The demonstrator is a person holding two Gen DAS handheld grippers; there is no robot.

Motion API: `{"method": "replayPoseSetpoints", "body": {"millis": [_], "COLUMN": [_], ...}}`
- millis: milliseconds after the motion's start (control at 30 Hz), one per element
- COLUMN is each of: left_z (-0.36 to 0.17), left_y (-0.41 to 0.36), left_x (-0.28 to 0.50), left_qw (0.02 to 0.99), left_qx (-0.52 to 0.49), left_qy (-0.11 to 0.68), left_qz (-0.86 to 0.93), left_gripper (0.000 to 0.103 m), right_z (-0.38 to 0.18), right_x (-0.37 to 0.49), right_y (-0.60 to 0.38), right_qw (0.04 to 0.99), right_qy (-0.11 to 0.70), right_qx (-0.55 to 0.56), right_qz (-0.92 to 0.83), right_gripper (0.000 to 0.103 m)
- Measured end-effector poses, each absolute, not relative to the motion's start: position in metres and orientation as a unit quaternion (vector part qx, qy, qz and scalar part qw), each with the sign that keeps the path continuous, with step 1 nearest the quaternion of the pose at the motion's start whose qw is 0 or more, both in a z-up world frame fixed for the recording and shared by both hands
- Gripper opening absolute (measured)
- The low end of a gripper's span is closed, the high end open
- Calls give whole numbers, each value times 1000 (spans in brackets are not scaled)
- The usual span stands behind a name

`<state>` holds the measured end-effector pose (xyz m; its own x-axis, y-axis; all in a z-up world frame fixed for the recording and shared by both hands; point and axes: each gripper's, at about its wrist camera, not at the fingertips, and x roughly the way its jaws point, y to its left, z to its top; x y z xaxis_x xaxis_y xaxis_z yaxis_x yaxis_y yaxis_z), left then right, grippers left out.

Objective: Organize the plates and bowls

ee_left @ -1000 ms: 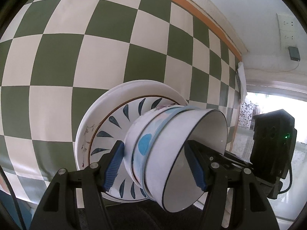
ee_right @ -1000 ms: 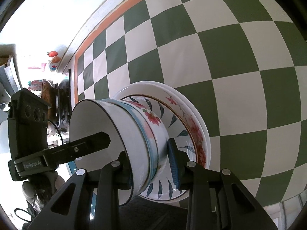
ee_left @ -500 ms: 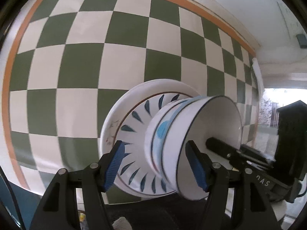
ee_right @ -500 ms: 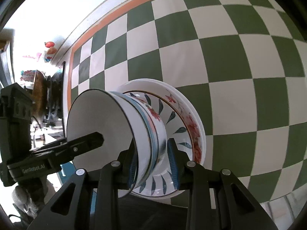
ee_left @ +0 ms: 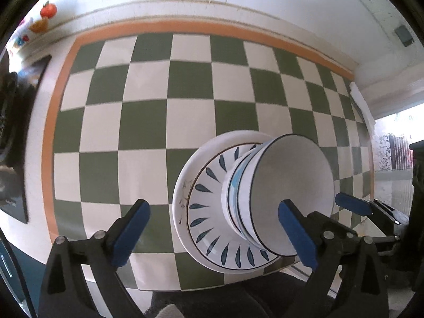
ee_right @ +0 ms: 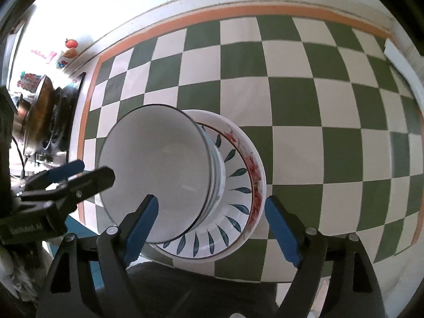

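Bowls [ee_left: 278,196] nested on the leaf-patterned plate [ee_left: 209,212] sit freed below both tools, since left gripper [ee_left: 214,230] and right gripper [ee_right: 212,228] have just spread wide and lifted away, so this stack looks finished.

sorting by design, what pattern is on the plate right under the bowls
White with dark teal leaf-shaped strokes radiating around it and a thin dark rim line, on the plate; clearest in the left wrist view.

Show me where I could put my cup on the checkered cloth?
The checkered cloth is bare from the dish stack out to its orange border, to the left and far side of the stack. In the right wrist view it is also bare on the stack's right. It is crowded at the near edge, where both open claws flank the stack.
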<state>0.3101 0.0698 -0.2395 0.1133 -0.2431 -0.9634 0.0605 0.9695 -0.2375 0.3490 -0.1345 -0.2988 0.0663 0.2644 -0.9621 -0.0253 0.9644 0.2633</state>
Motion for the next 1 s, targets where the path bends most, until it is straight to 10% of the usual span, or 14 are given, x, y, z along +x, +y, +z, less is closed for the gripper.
{"method": "replayPoseSetpoints", "body": {"millis": [1000], "left_z": [-96], "left_y": [67], "left_x": [176], "left_qw": [874], "left_qx": [-42], "left_qy": [482], "left_qz": [-45], "left_gripper": [103], "right_z": [-139], "right_x": [207], "right_y": [-153], "right_qw": [848], "right_qy": [522], "right_qx": [81], "right_qz": [48], "right_gripper": [94]}}
